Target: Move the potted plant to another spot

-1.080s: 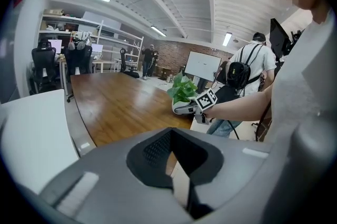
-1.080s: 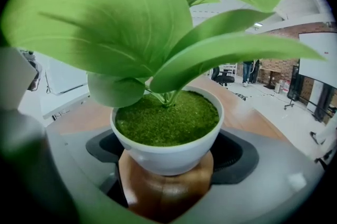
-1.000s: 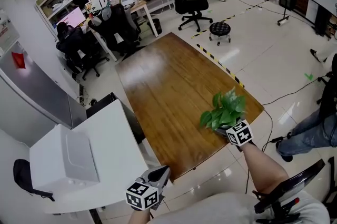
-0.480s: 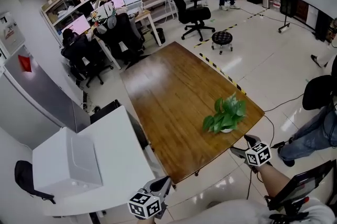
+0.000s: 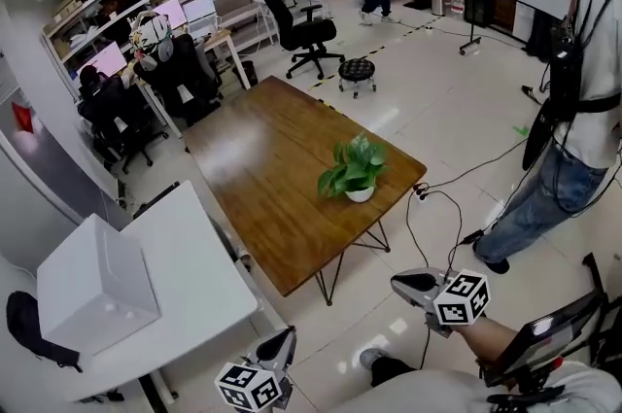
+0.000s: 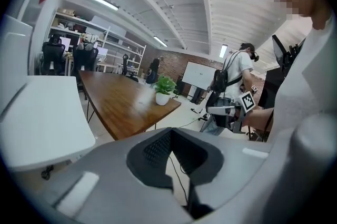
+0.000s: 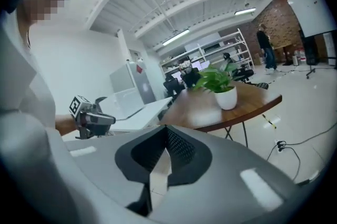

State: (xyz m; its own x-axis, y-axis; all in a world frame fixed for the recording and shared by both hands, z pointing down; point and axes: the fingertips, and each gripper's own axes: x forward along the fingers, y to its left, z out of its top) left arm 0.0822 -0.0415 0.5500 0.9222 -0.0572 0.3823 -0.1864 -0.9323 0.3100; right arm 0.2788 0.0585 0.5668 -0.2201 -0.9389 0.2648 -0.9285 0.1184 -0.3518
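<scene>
We held both grippers low over the pale floor, off the wooden table (image 5: pixel 255 158), and neither touched anything. The right gripper (image 5: pixel 400 283) had just been closing. In its own view its jaws met tip to tip with nothing between them (image 7: pixel 165 137). The left gripper (image 5: pixel 285 341) had its jaws together as well, and it was empty (image 6: pixel 170 138).

The potted plant (image 5: pixel 356 171), green leaves in a white pot, stood upright on the table, well ahead of both grippers. It was near the table's corner on the right gripper's side. From the right gripper it lay ahead and a little to the right (image 7: pixel 221 87). From the left gripper it lay almost straight ahead (image 6: pixel 164 89), with the right gripper off to that tool's right (image 6: pixel 211 110).

A white table (image 5: pixel 190 277) carrying a white box (image 5: pixel 92 283) sat just ahead and to the left of the left gripper. A standing person in jeans (image 5: pixel 579 100) was far off to the right of the right gripper. The only print we could make out was the black-and-white square markers on the grippers' cubes.
</scene>
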